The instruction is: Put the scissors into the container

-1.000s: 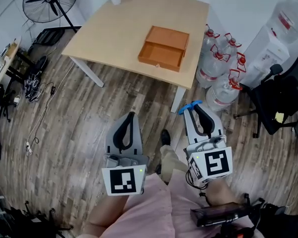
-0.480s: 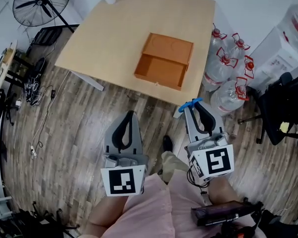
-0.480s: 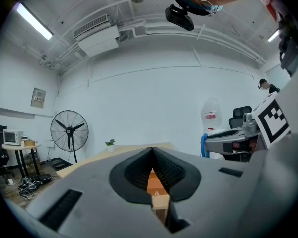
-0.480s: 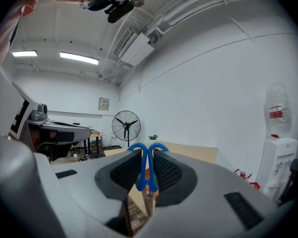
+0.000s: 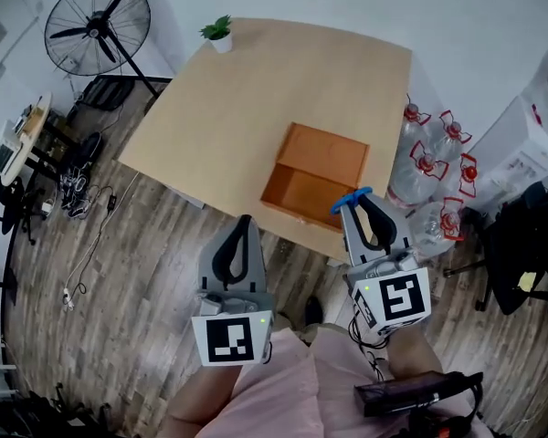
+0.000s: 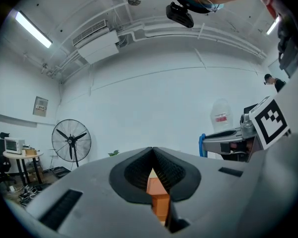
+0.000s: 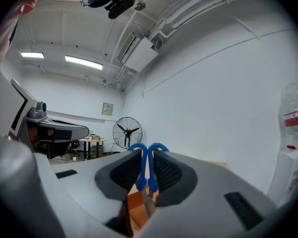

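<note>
Wood floor lies under you, and a pale wooden surface point(image 5: 247, 99) stands ahead with the orange container point(image 5: 315, 173) on its near edge.

Far to the left of the container, off the surface, a black fan point(image 5: 98, 27) stands on the floor. A small green plant point(image 5: 218, 33) sits on the surface's back corner, well away from the container on the left.

Your left claw point(image 5: 245, 220) hangs over the floor, to the left of the container and nearer to you. Its jaws are closed tip to tip with nothing between them. You only see the orange container through the gap behind the tips. It looks parked there so it stays out of the way.

The container lies flat, and its open part looks to be the half nearer you. That makes it easy to reach from where you stand.

Your right claw point(image 5: 352, 201) is at the container's near right corner. Its jaws squeeze the scissors point(image 7: 148, 157) by the blue handles. The loops poke out past the tips and the blades run back between the jaws. A tight hold like that should stop them slipping. The scissors are not in the container yet. How high above it they are, I cannot tell.

Just right of the container, off the surface, big water bottles point(image 5: 429, 167) stand on the floor.
</note>
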